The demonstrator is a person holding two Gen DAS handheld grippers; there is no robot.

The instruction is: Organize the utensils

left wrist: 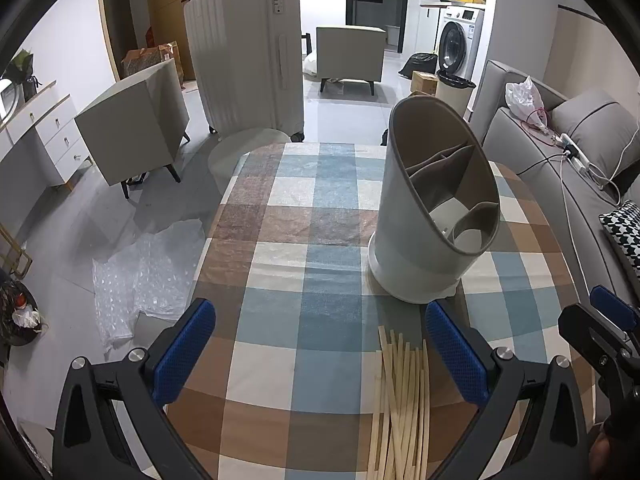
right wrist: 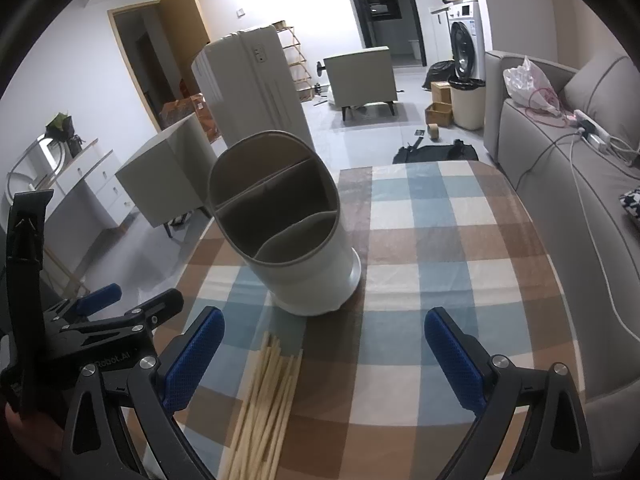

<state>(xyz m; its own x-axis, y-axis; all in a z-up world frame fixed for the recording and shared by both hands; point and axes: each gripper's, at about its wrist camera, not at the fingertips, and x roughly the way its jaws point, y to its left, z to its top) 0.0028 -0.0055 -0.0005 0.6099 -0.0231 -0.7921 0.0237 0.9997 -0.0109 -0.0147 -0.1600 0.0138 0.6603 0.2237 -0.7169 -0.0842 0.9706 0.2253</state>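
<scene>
We hold the left hand-held gripper point(left wrist: 320, 356) and right hand-held gripper point(right wrist: 325, 354) wide open, empty, above the chopsticks point(left wrist: 400, 408) lying on the desk point(left wrist: 280, 216) before the slanted holder point(left wrist: 432, 216), ready to pick.

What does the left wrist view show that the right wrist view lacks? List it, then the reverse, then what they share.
Only the left wrist view: bubble wrap on the floor.
Only the right wrist view: a wooden rack behind the suitcase.
Both: the empty utensil holder upright on the checked tablecloth, the chopsticks lying before it, untouched, and the open left gripper and right gripper.
</scene>
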